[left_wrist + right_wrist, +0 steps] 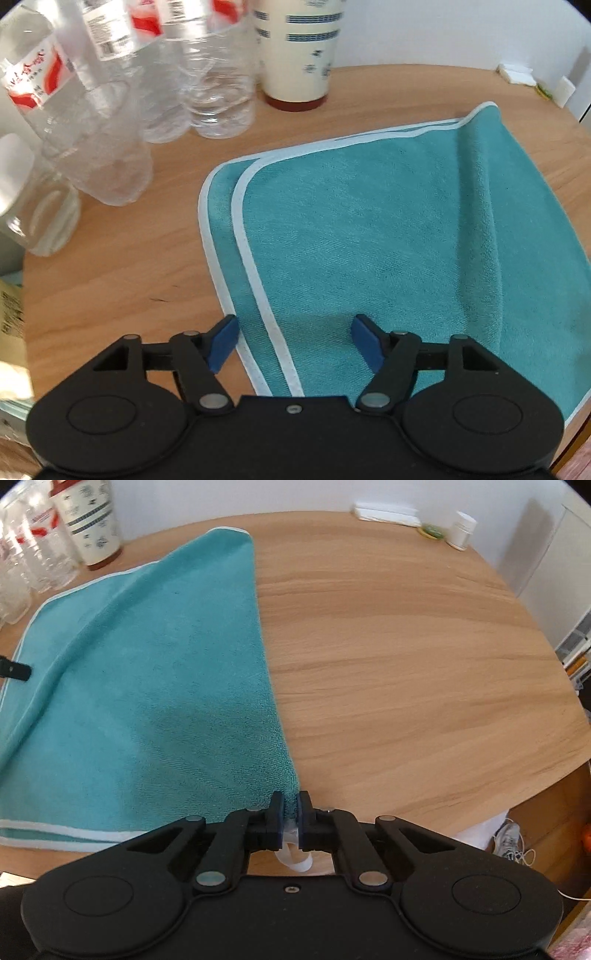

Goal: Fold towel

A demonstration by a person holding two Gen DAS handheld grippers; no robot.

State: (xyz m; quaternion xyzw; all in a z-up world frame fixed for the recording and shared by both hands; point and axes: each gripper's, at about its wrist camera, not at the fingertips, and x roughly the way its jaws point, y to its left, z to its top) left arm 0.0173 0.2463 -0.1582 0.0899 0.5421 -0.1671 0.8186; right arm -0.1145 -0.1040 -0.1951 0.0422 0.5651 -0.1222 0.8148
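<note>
Wood-grain counter (406,646), teal towel (147,672) already doubled, bottles (110,110) just beyond its far-left corner.

Right hand-held gripper (291,819) clamped on towel's near corner at the folded edge; left hand-held gripper (293,343) spread apart over the near white-trimmed hem. Long axis appears to run away from the grippers. Advice: pinch both layers, carry corners evenly.

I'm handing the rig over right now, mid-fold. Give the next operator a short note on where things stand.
Left hand-held gripper: open, jaws straddling the towel's white-trimmed left edge, gripping nothing.
Right hand-held gripper: shut on the near right corner of the teal towel.
Towel lies on the round wooden table, already folded once, the two layers slightly offset at left.
Left: grip the left corner, make the next fold, align edges. Bottles and cup stand close behind.
</note>
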